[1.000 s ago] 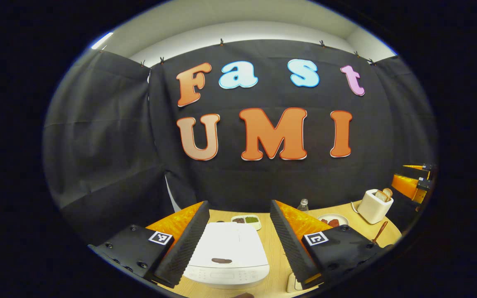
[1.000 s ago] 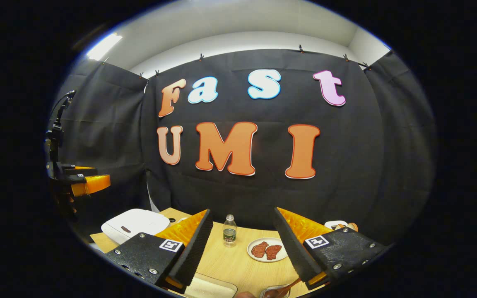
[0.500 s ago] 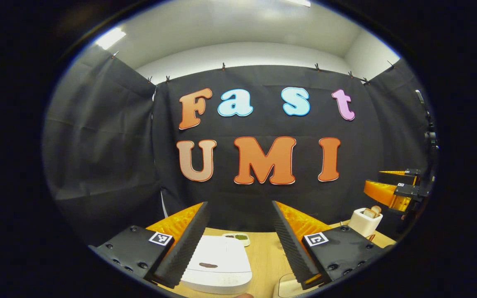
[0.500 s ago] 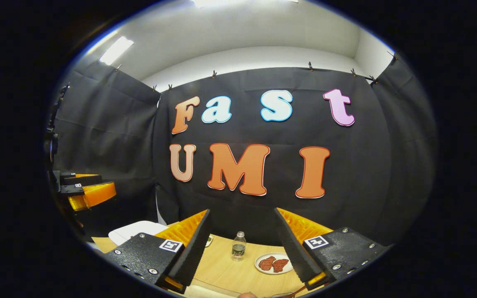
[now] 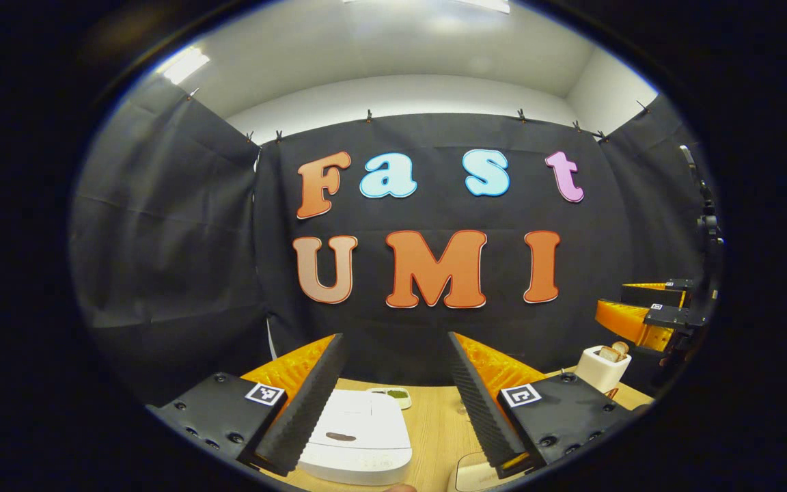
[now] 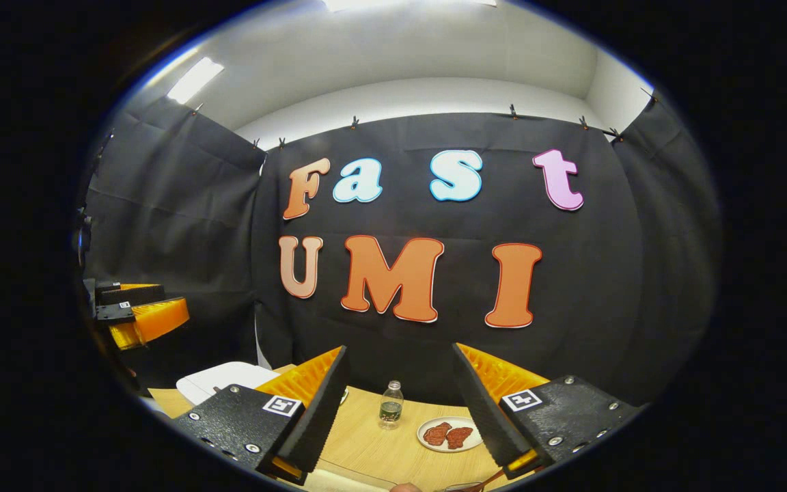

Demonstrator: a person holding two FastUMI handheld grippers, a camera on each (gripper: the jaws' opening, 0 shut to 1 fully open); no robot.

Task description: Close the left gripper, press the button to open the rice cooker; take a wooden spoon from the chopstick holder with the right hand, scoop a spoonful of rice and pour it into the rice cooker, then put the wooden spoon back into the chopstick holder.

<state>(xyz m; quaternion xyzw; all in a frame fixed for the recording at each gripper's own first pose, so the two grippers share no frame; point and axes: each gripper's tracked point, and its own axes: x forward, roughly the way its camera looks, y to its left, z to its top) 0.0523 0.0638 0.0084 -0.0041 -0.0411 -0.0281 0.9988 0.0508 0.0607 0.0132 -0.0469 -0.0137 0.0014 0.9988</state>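
The white rice cooker (image 5: 356,437) sits on the wooden table with its lid down, low between the fingers of my left gripper (image 5: 395,338), which is open and well above it. In the right gripper view the rice cooker (image 6: 226,378) lies at the lower left. My right gripper (image 6: 400,347) is open and holds nothing. A brown wooden spoon handle (image 6: 491,477) peeks in at the bottom edge, beside the right finger. Each gripper appears in the other's view: the right gripper (image 5: 646,316) at far right, the left gripper (image 6: 139,318) at far left.
A white toaster (image 5: 598,367) with bread stands at the back right, and a small dish (image 5: 391,394) of green food lies behind the cooker. A water bottle (image 6: 390,406) and a plate of red meat (image 6: 447,434) rest on the table (image 6: 366,447).
Both cameras have tipped upward since a second ago, so the table and the cooker sit lower in each view. Both grippers stay open. Little has moved in the last half second.
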